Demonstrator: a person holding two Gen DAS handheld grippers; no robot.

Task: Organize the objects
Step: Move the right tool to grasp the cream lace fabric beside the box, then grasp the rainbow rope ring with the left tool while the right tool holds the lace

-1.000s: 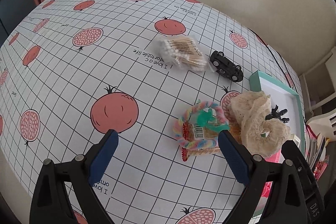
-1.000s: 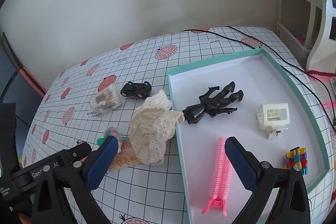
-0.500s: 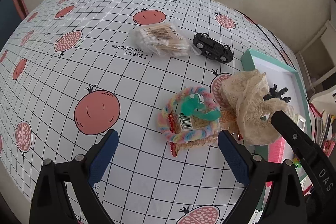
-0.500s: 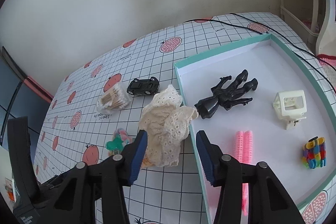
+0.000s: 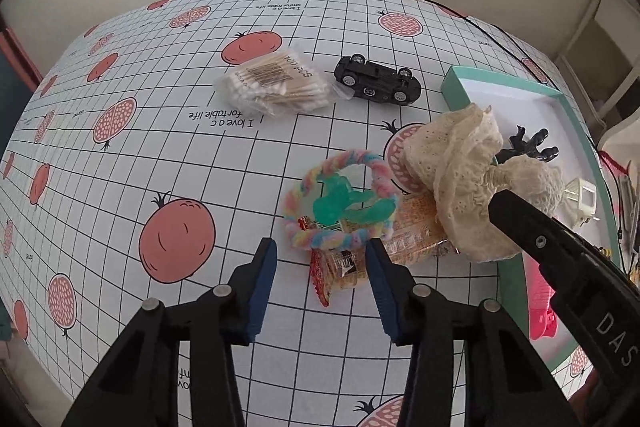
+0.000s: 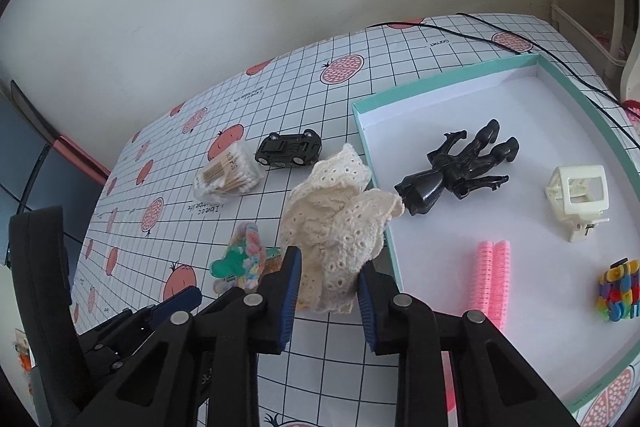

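A cream lace cloth lies bunched against the near-left corner of the teal box. My right gripper is shut on the cloth's near edge, which fills the gap between its pads. In the left wrist view, one of its black fingers presses into the lace cloth. My left gripper is narrowed but open, with the near end of an orange snack packet between its pads. On the packet lie a pastel fuzzy ring and a green clip.
A black toy car lies upside down beside a bag of cotton swabs farther back. The box holds a black figure, a white clip, a pink roller and a multicoloured toy. A black cable crosses behind the box.
Both grippers moved forward and narrowed from wide open. The right one closed onto the lace cloth. The left one came down around the near end of the snack packet.
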